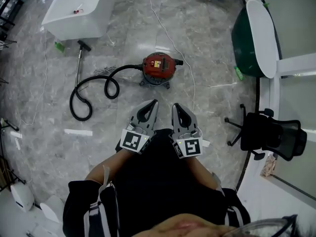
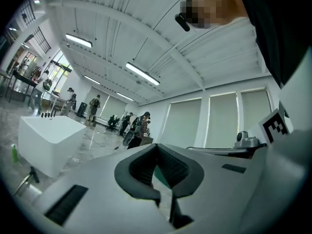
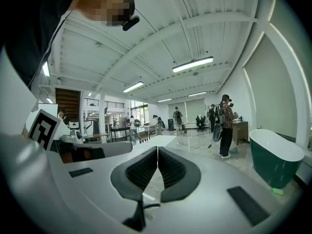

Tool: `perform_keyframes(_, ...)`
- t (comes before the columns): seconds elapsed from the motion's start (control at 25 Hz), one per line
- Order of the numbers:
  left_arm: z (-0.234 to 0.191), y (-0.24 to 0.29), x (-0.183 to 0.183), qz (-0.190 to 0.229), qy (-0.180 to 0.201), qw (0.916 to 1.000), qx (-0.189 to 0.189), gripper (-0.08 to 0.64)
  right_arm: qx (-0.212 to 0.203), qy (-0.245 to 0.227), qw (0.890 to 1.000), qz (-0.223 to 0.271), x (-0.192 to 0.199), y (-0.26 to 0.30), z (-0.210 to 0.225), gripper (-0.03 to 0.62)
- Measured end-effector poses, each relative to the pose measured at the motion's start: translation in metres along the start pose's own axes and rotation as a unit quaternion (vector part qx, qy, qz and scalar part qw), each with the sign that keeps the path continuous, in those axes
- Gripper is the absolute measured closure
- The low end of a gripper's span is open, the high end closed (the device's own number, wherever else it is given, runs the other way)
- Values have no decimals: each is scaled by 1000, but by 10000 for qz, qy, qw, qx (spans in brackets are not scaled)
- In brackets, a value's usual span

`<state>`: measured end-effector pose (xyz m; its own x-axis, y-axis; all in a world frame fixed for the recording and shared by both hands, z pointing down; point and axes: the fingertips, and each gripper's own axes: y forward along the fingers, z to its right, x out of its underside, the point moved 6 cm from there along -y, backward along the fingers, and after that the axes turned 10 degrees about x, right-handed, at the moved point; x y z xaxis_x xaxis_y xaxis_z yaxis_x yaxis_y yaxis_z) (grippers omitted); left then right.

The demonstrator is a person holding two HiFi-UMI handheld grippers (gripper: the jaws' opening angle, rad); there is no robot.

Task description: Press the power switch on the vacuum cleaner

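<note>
A red canister vacuum cleaner [image 1: 159, 68] stands on the marble floor ahead of me, a yellow patch on its top. Its black hose [image 1: 94, 90] loops off to the left and ends in a metal wand [image 1: 78, 63]. My left gripper [image 1: 154, 102] and right gripper [image 1: 175, 106] are held close to my body, side by side, short of the vacuum and pointing toward it. Both are shut with nothing in them. In the left gripper view the left gripper's tips [image 2: 157, 146] meet, and in the right gripper view so do the right gripper's tips [image 3: 157, 149]. Both gripper views look up across the room and miss the vacuum.
A white cable [image 1: 173, 41] runs along the floor past the vacuum. A white bathtub [image 1: 79, 11] stands at the far left and a green bathtub [image 1: 256, 38] at the far right. A black office chair [image 1: 269, 132] sits to my right. People stand far across the hall [image 3: 225, 126].
</note>
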<state>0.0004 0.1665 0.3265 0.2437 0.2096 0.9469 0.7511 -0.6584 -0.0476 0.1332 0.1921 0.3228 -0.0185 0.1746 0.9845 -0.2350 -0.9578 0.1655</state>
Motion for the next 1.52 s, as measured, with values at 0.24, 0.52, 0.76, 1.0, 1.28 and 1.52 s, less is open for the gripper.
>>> perform_keyframes(0.24, -20, 7, 2, -157, -190, 9995, -196, 541, -13, 116, 9999, -96, -1, 23, 7, 574)
perform_keyframes(0.52, -36, 45, -9, -76, -70, 9991, -420, 541, -407, 273, 9987, -110, -7, 58, 23, 574)
perform_keyframes(0.76, -36, 83, -7, -264, -102, 9974, -659, 541, -788, 497, 9947, -430, -7, 85, 47, 574)
perform_keyframes(1.0, -42, 101, 0, -168, -34, 9970, -758, 541, -1207, 434, 9893, -693, 5, 112, 66, 574)
perform_keyframes(1.28, -59, 111, 1, 4, -101, 9925, -1215, 541, -1694, 177, 9800, -1028, 22, 150, 65, 574)
perform_keyframes(1.52, -75, 103, 6, 70, -327, 9847, -1713, 541, -2139, -500, 9665, -1330, 43, 192, 55, 574)
